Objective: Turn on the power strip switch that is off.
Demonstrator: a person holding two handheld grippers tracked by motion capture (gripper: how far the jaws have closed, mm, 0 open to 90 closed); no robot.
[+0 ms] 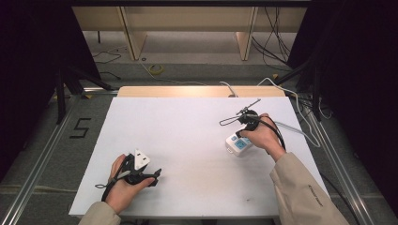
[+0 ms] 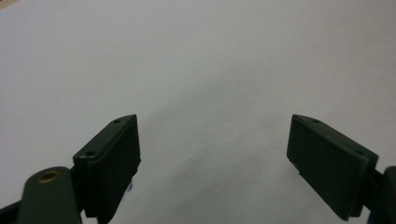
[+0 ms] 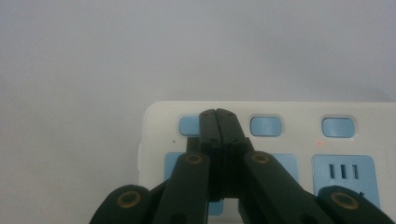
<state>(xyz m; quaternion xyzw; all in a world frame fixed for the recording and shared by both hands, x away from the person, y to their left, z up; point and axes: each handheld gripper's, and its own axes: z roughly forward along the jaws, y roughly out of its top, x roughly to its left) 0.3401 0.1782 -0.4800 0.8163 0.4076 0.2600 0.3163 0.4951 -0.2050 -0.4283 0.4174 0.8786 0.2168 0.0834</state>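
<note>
White plastic power strip with pale blue switches (image 3: 280, 140) lay at right of white table (image 1: 187, 140). Right gripper (image 3: 217, 115), jaws pressed together, tip sat on leftmost switch (image 3: 189, 126). Best pushed straight down, centred, strip not sliding. Left gripper (image 2: 212, 154) gaped wide, empty, near-left.

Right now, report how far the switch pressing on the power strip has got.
Done: a small red light glows by the third blue switch of the power strip, so that one may already be on. In hand: the right gripper, jaws shut, has its tips on the first blue switch. Left: the middle switch shows no light. The left gripper waits open above the white table.
</note>
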